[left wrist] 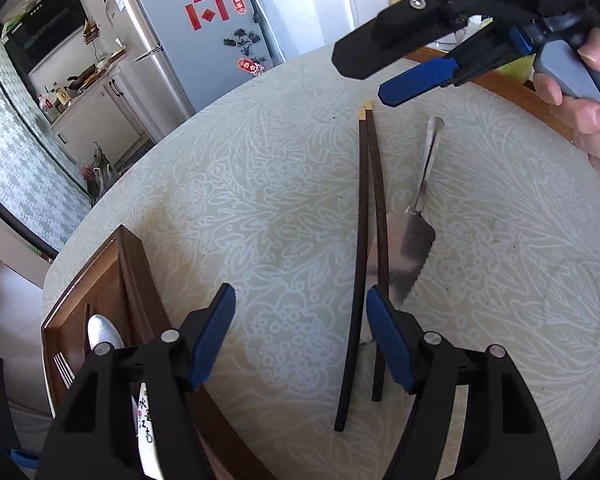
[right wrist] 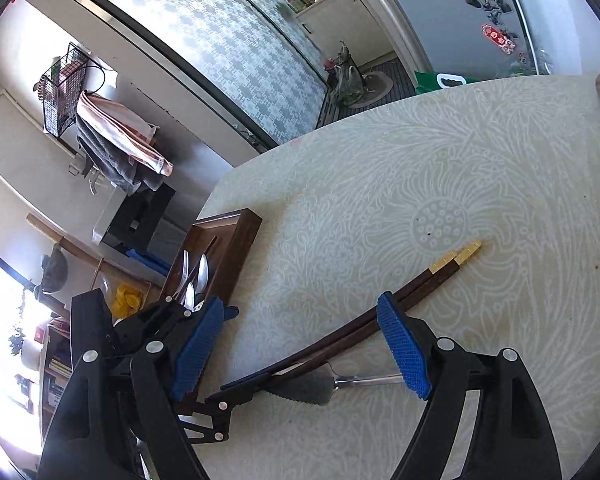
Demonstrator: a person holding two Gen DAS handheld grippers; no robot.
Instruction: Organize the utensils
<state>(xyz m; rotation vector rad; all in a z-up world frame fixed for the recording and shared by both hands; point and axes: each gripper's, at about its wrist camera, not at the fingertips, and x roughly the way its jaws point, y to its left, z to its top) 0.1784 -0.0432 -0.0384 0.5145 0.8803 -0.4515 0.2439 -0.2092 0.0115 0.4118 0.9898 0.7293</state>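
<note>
Two dark chopsticks with gold tips (left wrist: 366, 232) lie side by side on the patterned tablecloth, partly over a steel serrated cake server (left wrist: 414, 240). My left gripper (left wrist: 300, 328) is open and empty, low over the chopsticks' near ends, its right finger beside them. My right gripper (left wrist: 374, 76) is open, hovering above the gold tips. In the right wrist view the right gripper (right wrist: 300, 340) is open over the chopsticks (right wrist: 400, 300) and the server (right wrist: 320, 388). A wooden utensil tray (left wrist: 100, 280) holds spoons and a fork at the left.
The tray (right wrist: 236, 240) sits at the table's left edge with spoons (right wrist: 200, 276) in it. A fridge (left wrist: 204, 40) and kitchen counter stand beyond the table. A wooden board edge (left wrist: 508, 88) lies at the far right.
</note>
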